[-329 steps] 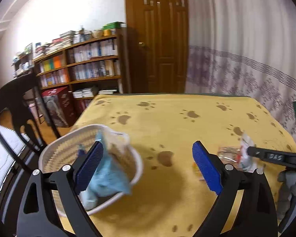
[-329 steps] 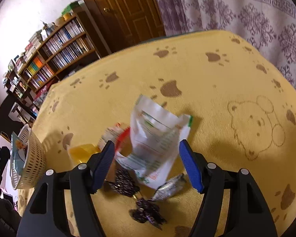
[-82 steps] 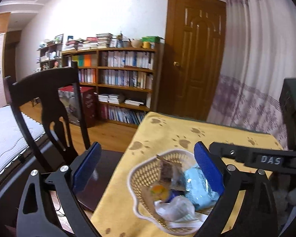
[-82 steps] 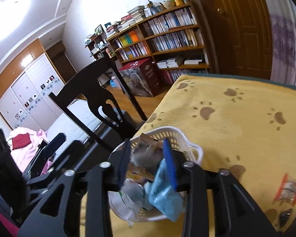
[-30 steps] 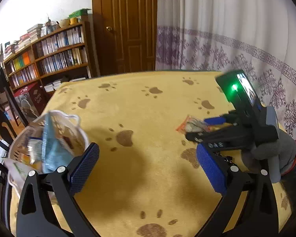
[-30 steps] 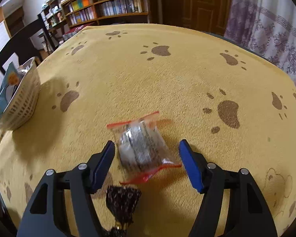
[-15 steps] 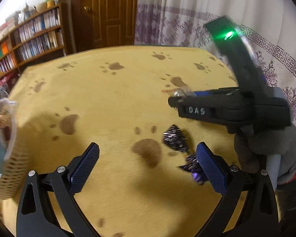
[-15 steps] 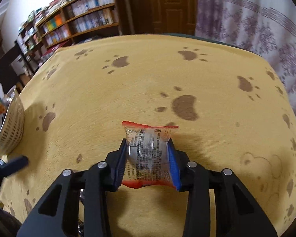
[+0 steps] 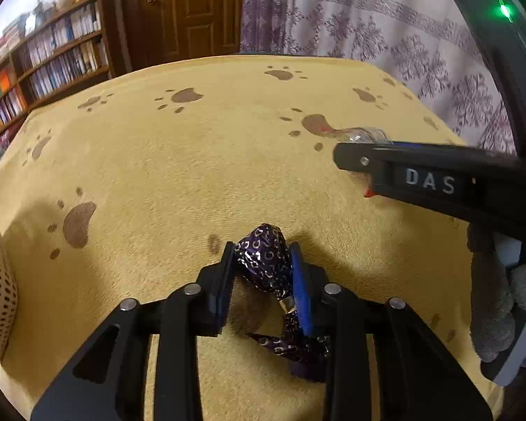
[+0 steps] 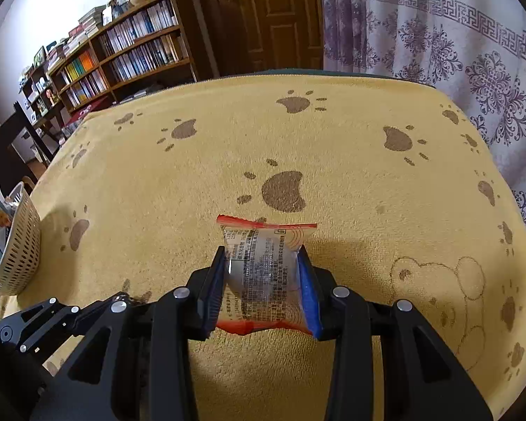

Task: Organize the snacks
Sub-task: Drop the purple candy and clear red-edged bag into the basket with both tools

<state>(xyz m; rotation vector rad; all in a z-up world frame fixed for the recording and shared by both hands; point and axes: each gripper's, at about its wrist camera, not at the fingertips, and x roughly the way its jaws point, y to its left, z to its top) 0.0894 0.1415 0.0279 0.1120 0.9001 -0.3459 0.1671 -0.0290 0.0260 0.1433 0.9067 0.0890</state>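
Currently both grippers grip snacks above the desk [image 10: 350, 147]: left gripper [image 9: 263, 273] pinches a purple candy [image 9: 264, 263], right gripper [image 10: 263, 280] a clear packet [image 10: 263, 266], while the basket [image 10: 19, 245] sits far left, nearer the left gripper.

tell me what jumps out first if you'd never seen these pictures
Each gripper is shut on a snack: the right gripper pinches a clear red-edged packet, the left gripper a purple foil candy. Under both spreads a yellow paw-print cloth, with a white basket at its far left edge.
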